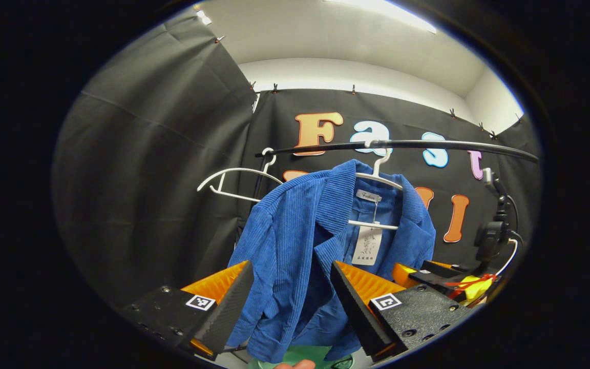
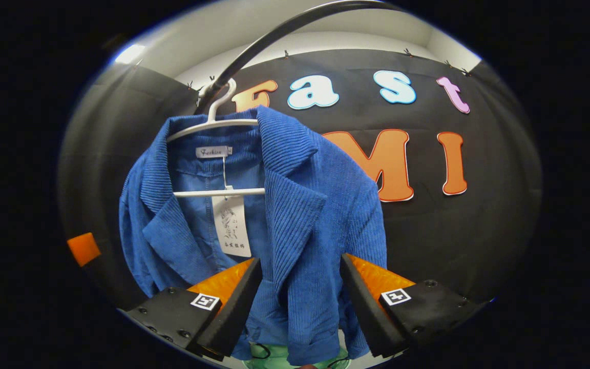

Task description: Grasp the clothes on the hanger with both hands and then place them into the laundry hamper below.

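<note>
Both pairs of jaws stand wide apart with nothing pinched between them. Seen in the left gripper view, the left gripper [image 1: 291, 297] frames the lower front of a blue corduroy jacket [image 1: 305, 241]; whether either finger actually touches the cloth cannot be told. Seen in the right gripper view, the right gripper [image 2: 300, 297] is spread just as wide in front of the same jacket [image 2: 305, 220], its fingers to either side of the front panel and sleeve, contact again unclear. The jacket hangs open on a white hanger [image 2: 213, 120], whose hook sits over a dark curved rail [image 2: 274, 36]; a paper tag [image 2: 232, 225] dangles inside beneath the neck label. In the left gripper view the same hanger [image 1: 382, 177] is hooked on the rail [image 1: 428, 145], and a second, bare white hanger [image 1: 233, 179] hangs on the rail off to the jacket's left. At the right edge of that view sits the other gripper [image 1: 443, 279], and beyond it a small black camera on a stand [image 1: 489, 236]. Below the jacket's hem a strip of green, the laundry hamper [image 2: 285, 359], peeks out at the bottom of the right gripper view, and likewise in the left gripper view [image 1: 295, 354].
</note>
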Available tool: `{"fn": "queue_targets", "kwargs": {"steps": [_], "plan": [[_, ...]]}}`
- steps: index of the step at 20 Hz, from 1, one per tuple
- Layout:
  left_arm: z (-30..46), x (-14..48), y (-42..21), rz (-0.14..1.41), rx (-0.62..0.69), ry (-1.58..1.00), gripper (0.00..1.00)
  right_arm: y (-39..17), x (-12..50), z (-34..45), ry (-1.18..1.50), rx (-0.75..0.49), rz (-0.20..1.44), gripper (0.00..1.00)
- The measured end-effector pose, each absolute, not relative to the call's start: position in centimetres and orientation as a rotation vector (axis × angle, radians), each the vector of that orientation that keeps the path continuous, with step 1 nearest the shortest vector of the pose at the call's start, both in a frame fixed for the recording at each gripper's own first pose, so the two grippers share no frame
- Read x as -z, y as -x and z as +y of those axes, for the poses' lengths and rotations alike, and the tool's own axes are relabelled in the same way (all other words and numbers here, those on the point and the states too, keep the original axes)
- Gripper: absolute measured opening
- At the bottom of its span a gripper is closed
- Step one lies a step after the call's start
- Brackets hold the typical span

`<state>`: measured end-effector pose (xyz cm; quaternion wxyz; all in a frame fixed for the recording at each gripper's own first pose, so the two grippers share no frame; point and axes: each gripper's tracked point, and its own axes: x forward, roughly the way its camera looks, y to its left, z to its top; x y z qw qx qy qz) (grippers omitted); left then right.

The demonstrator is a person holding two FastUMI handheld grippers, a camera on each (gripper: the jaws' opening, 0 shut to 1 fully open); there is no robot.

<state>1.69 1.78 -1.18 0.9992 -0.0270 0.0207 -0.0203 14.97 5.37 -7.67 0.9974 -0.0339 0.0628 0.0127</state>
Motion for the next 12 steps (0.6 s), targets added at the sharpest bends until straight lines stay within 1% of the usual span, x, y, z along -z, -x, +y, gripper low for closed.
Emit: {"fn": "queue_targets", "kwargs": {"steps": [2, 3, 4, 5, 6, 7, 8, 10, 12], "plan": [[2.1, 1.9, -1.7, 0.062, 0.068, 0.073, 0.95, -17.0, 8.6, 5.8, 0.098, -0.007, 0.116, 0.99], [2.4, 2.2, -1.7, 0.069, 0.077, 0.081, 0.95, -18.0, 9.2, 5.5, 0.115, 0.008, 0.120, 0.92], [2.6, 2.5, -1.6, 0.078, 0.087, 0.088, 0.95, -18.9, 9.7, 5.1, 0.113, 0.027, 0.131, 0.99], [2.7, 2.9, -1.5, 0.085, 0.099, 0.092, 0.95, -19.4, 10.0, 4.9, 0.088, 0.035, 0.141, 0.98], [2.8, 3.0, -1.5, 0.086, 0.116, 0.088, 0.93, -19.7, 10.0, 4.3, 0.066, 0.055, 0.144, 0.95], [2.9, 3.2, -1.7, 0.090, 0.138, 0.077, 0.95, -19.6, 10.0, 3.9, 0.049, 0.062, 0.143, 0.90], [2.9, 3.5, -1.9, 0.097, 0.158, 0.062, 0.95, -19.4, 9.9, 3.4, 0.039, 0.065, 0.146, 0.82], [2.8, 4.3, -2.3, 0.121, 0.190, 0.045, 0.95, -18.5, 9.5, 1.6, 0.033, 0.121, 0.150, 0.48], [2.0, 4.8, -2.8, 0.122, 0.238, 0.061, 0.95, -17.3, 8.6, 0.8, 0.026, 0.143, 0.138, 0.14]]}}
